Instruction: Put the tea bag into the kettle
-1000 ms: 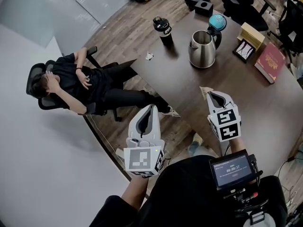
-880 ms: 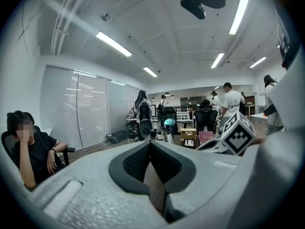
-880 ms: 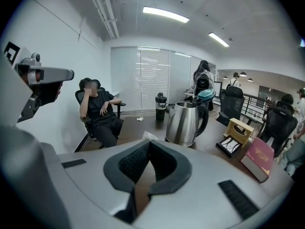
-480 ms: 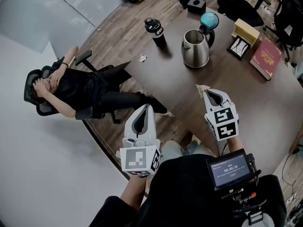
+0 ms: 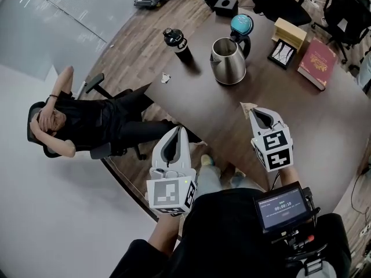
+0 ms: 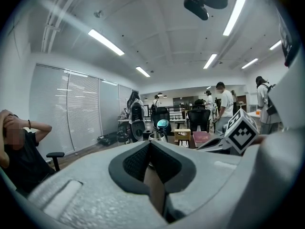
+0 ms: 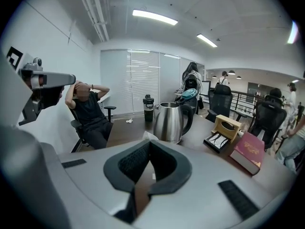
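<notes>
The left claw (image 5: 179,132) is held by the near-left edge of the dark brown wooden worktop (image 5: 313,120). Its jaws are drawn together on nothing, and it is judged to be unneeded for the carry, though the kettle could be steadied with it. Farther right, at the far side of the worktop, the polished steel kettle (image 5: 227,62) is stood upright with its teal lid (image 5: 242,23) tipped back, so the mouth is judged to be open. Right again and nearer, the right claw (image 5: 253,112) is clamped on the pale paper tea bag (image 5: 247,105). A corner of the bag is seen poking past the jaw tips, well apart from the kettle. The step in hand is judged to be the carry. The pinch should be held firm and the bag brought over the open mouth, clear of lid and handle. It should be lowered inside the rim and only then released.
</notes>
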Demonstrator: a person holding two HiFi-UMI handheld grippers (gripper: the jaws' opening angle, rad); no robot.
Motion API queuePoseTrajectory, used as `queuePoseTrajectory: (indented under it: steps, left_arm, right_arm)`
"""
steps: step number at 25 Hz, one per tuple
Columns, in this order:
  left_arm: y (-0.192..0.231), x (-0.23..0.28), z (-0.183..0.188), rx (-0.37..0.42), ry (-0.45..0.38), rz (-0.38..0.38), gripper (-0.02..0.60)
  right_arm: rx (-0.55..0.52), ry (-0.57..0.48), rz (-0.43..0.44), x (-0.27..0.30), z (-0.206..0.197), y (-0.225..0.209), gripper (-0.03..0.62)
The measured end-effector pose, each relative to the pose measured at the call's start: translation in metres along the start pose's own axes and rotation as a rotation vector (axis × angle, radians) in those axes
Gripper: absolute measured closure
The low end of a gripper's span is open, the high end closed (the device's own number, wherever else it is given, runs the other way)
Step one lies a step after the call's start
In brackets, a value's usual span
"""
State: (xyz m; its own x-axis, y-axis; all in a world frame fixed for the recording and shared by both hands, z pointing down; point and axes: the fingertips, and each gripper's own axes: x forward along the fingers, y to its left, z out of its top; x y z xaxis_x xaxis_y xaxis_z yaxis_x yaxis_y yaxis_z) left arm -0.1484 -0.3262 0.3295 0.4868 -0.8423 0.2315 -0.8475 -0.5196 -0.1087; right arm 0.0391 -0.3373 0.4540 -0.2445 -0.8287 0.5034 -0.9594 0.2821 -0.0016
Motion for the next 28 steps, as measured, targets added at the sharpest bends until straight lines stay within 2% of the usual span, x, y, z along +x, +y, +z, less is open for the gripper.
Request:
queuePoseTrajectory:
  steps: [6, 17, 28]
  left_arm:
    - [0.017, 0.016, 0.005, -0.009, -0.013, -0.040, 0.575]
    - [0.079, 0.051, 0.018, -0.021, -0.030, -0.129, 0.575]
    - [0.109, 0.087, 0.022, -0.023, -0.066, -0.223, 0.575]
  right_arm:
    - [0.013, -0.001, -0.038, 0.011, 0.016, -0.002, 0.585]
    - [0.012, -0.009, -0.133, 0.043, 0.073, 0.009, 0.585]
    - [0.001, -0.033, -0.245, 0.060, 0.113, 0.000, 0.585]
